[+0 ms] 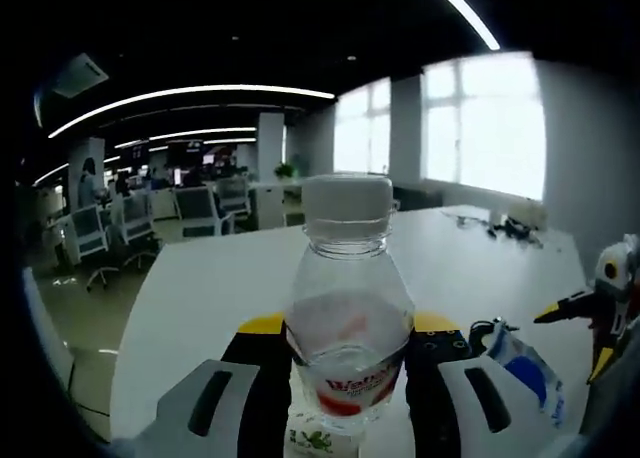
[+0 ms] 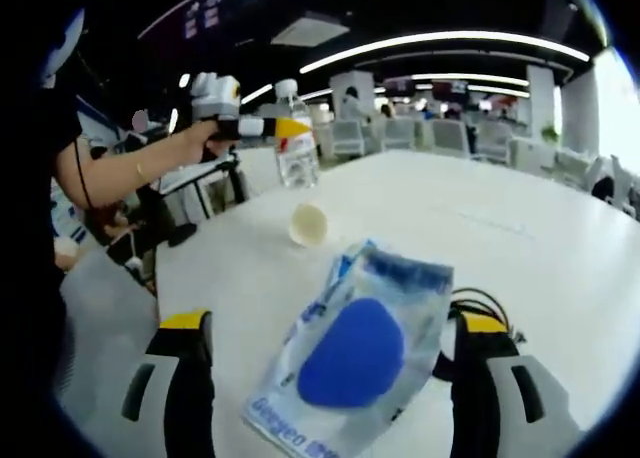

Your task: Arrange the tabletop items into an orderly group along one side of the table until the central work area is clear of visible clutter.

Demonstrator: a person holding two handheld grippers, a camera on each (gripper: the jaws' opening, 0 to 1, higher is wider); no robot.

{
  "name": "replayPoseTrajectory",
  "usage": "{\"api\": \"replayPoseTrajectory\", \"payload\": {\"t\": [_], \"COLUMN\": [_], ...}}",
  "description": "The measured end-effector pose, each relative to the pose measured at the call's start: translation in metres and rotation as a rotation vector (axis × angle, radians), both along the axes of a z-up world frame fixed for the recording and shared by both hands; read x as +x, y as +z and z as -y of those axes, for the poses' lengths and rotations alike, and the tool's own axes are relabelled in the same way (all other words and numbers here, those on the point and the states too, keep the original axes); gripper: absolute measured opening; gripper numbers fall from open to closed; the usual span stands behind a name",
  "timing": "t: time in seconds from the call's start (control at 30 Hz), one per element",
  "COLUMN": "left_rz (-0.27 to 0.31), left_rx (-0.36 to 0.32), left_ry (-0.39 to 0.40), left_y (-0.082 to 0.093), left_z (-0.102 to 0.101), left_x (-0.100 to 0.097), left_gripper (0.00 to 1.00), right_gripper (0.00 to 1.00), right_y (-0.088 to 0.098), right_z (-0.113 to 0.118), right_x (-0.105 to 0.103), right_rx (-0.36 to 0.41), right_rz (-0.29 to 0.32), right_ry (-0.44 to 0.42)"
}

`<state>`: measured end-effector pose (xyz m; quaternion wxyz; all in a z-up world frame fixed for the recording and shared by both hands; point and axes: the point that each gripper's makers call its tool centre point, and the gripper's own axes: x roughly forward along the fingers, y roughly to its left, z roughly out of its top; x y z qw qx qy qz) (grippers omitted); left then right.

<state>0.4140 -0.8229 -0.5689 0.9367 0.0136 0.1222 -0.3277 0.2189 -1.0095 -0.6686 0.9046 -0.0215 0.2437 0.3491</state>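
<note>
While the left gripper (image 1: 345, 398) clamps the water bottle (image 1: 347, 318) upright betw. its jaws, held above the white table (image 1: 200, 298), the right gripper (image 2: 330, 378) stands wide around the blue-and-clear packet (image 2: 350, 353), not yet pinched. A small round cap (image 2: 308, 224) lies ahead of it. Best approach, imo: close slowly on the packet's midsection, avoiding the black cable (image 2: 480, 303) beside the right jaw.

Left gripper (image 1: 345, 378) clamps a clear water bottle (image 1: 347, 308), upright between its jaws; a blue-and-white packet (image 1: 525, 373) lies just right.
</note>
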Motion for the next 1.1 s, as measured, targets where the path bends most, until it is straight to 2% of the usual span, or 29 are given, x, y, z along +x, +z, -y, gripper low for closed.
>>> {"api": "replayPoseTrajectory", "payload": {"t": [0.37, 0.73, 0.9, 1.1], "left_rz": [-0.009, -0.039, -0.039, -0.053], "left_rx": [0.017, 0.017, 0.054, 0.069], "left_ry": [0.014, 0.021, 0.02, 0.011], "left_y": [-0.017, -0.043, -0.056, -0.07], "left_z": [-0.001, 0.001, 0.0, 0.002], "left_x": [0.029, 0.056, 0.064, 0.069], "left_gripper": [0.42, 0.42, 0.42, 0.42], "right_gripper": [0.98, 0.97, 0.97, 0.96], "right_y": [-0.011, -0.024, -0.026, -0.029], "right_z": [-0.003, -0.007, -0.009, -0.002], "right_x": [0.007, 0.011, 0.013, 0.013], "right_rx": [0.014, 0.016, 0.018, 0.024], "right_rz": [-0.021, -0.048, -0.053, -0.061], "right_ry": [-0.009, -0.008, -0.006, -0.025]}}
